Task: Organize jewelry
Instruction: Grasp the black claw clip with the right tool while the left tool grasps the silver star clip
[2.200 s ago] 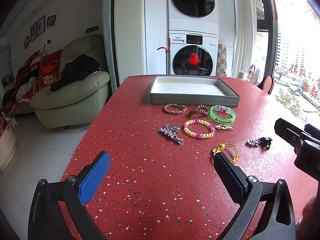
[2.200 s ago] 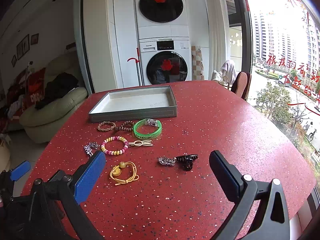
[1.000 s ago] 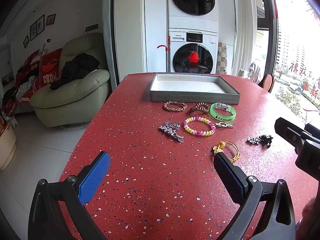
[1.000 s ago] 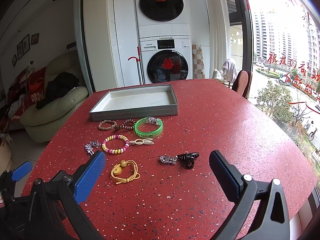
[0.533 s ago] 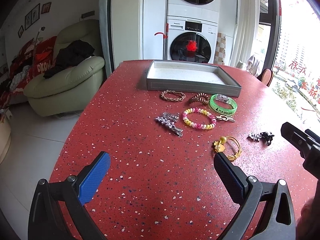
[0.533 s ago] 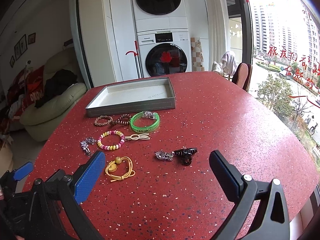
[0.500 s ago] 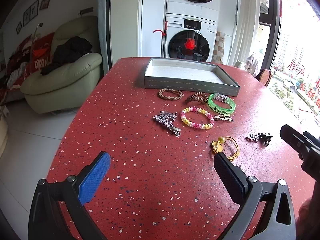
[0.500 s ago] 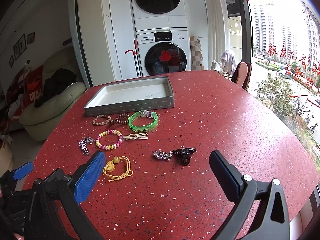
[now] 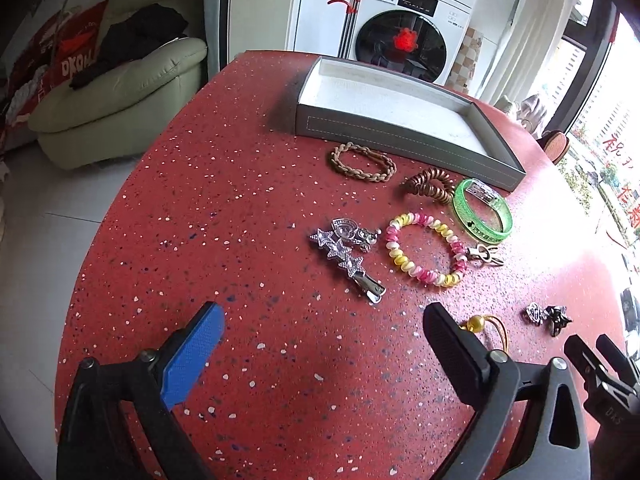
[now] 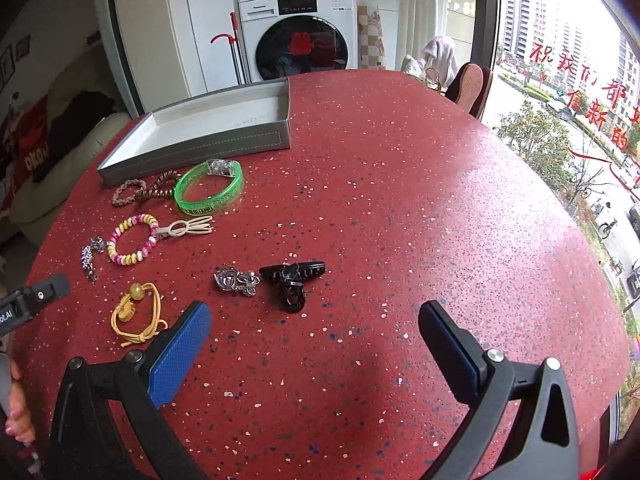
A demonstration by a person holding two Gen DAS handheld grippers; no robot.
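Note:
A grey tray point(image 9: 400, 136) point(image 10: 200, 142) with a bare white floor stands at the far side of the red table. In front of it lie a braided bracelet point(image 9: 362, 158), a brown coil tie point(image 9: 430, 184), a green bangle point(image 9: 482, 212) point(image 10: 210, 188), a pink-yellow bead bracelet point(image 9: 426, 254) point(image 10: 132, 238), a silver star clip point(image 9: 346, 258), a cream clip point(image 10: 186, 228), a yellow cord with a bead point(image 10: 136, 314), a silver charm point(image 10: 236, 280) and a black claw clip point(image 10: 292, 280). My left gripper point(image 9: 320, 328) hangs open just short of the star clip. My right gripper point(image 10: 314, 326) is open just short of the black clip.
The red speckled table point(image 10: 400, 200) curves away to a rounded edge on the right. Beyond it are a washing machine point(image 10: 298, 36), a chair point(image 10: 468, 88) and a window. A pale green sofa point(image 9: 116, 92) sits to the left. A person's hand point(image 10: 16, 420) shows at the lower left.
Both grippers have tilted down and moved forward over the table, so the jewelry looms larger. Nothing on the table has moved and both grippers stay open.

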